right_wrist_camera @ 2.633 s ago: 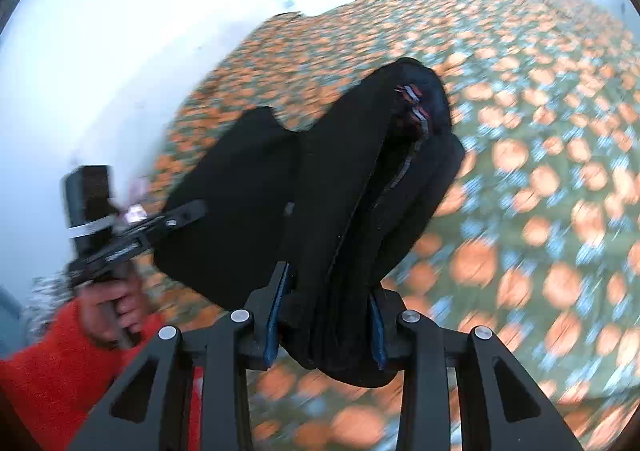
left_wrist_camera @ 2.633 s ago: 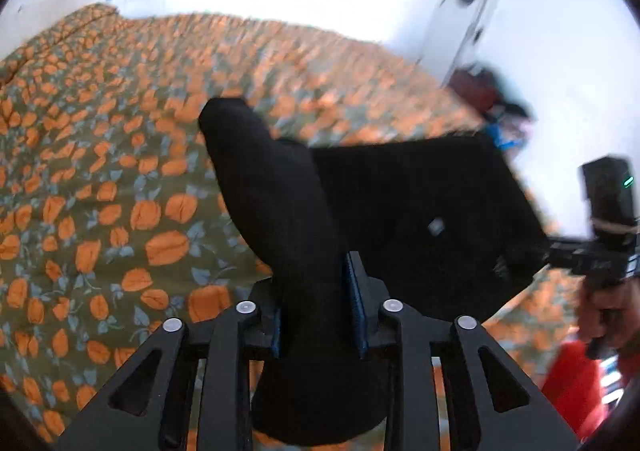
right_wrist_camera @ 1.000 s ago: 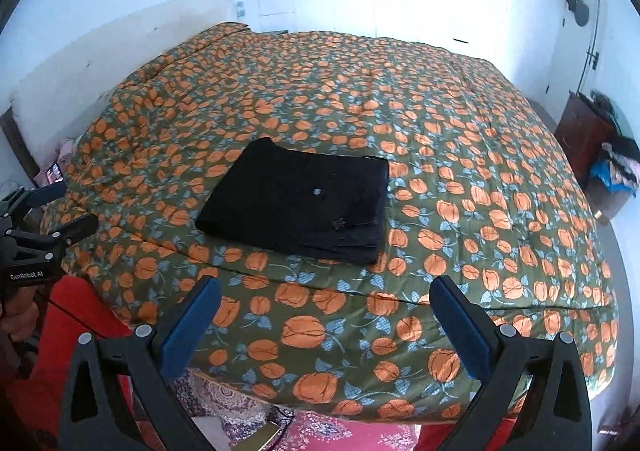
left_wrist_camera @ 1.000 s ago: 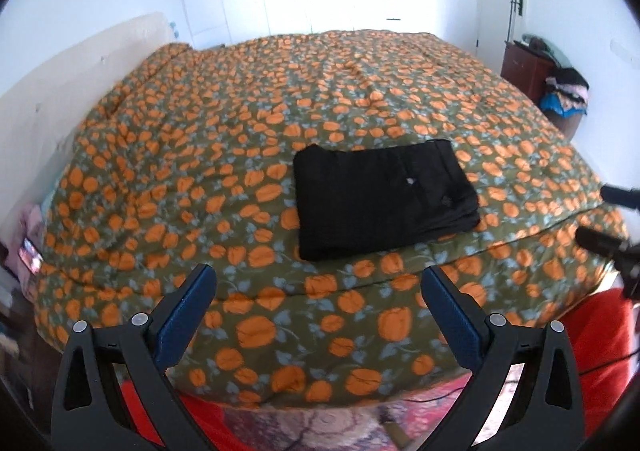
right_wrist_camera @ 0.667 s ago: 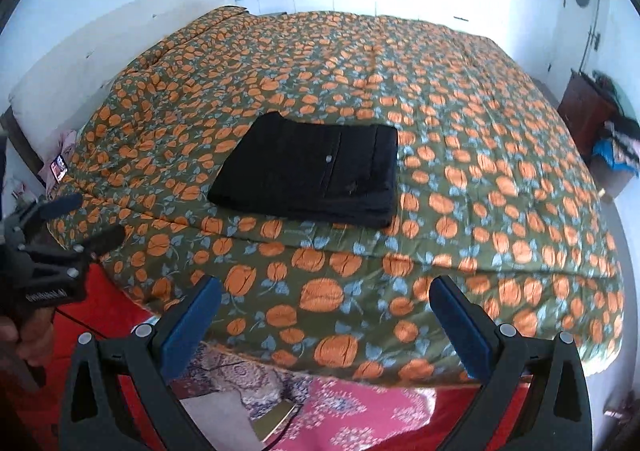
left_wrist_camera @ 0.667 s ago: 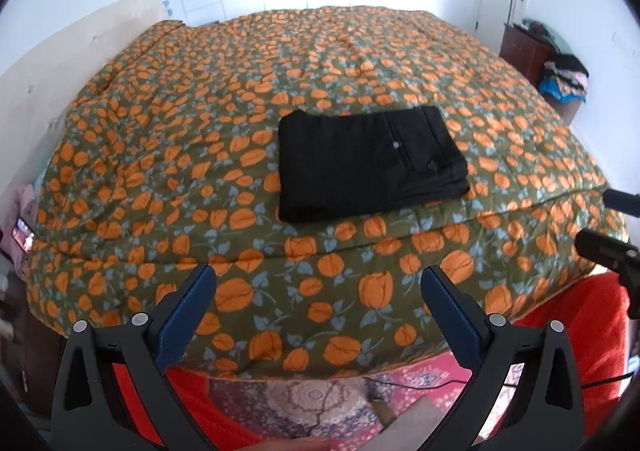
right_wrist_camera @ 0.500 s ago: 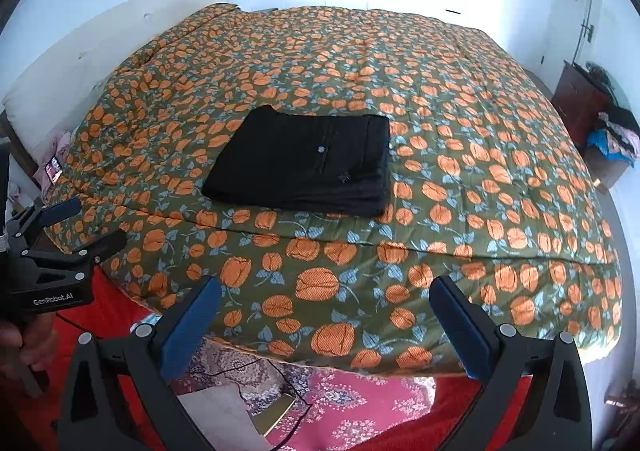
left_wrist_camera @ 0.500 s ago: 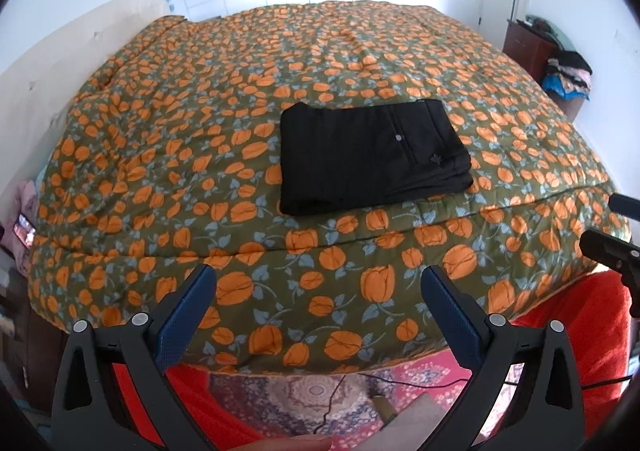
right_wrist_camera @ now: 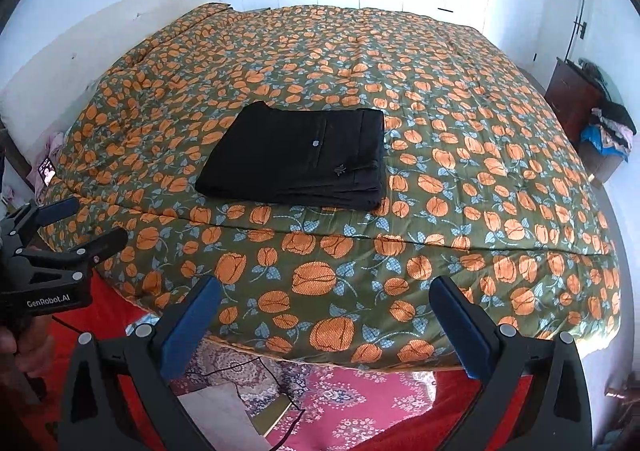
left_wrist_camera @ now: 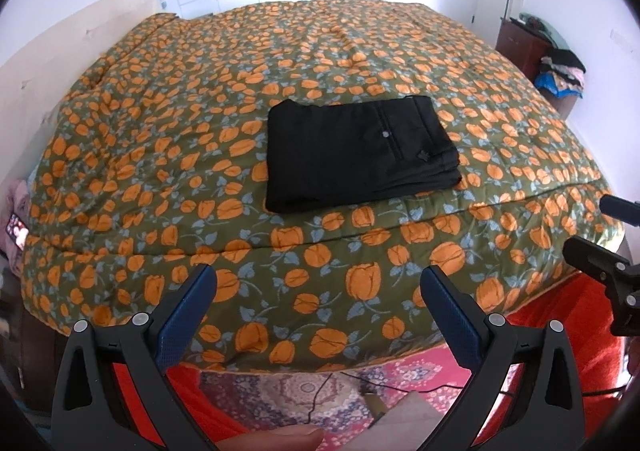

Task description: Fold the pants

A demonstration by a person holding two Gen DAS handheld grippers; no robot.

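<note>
The black pants [left_wrist_camera: 356,153] lie folded into a flat rectangle on the bed's orange-flowered green quilt [left_wrist_camera: 240,71], near its front edge. They also show in the right wrist view [right_wrist_camera: 304,157]. My left gripper [left_wrist_camera: 318,303] is open and empty, held back off the bed over the floor. My right gripper [right_wrist_camera: 326,313] is open and empty, likewise back from the bed edge. The right gripper shows at the right edge of the left wrist view [left_wrist_camera: 600,235]. The left gripper shows at the left edge of the right wrist view [right_wrist_camera: 64,227].
A pink patterned rug [right_wrist_camera: 332,403] with a black cable lies on the floor below the bed edge. A dark wooden cabinet [right_wrist_camera: 572,99] with piled clothes stands at the right. A padded headboard [left_wrist_camera: 60,47] is at the left. White closet doors stand behind the bed.
Both grippers have let go of the pants and opened wide. They have pulled back from the bed, and the pants now lie folded on the quilt. Views have steadied over the last half second.
</note>
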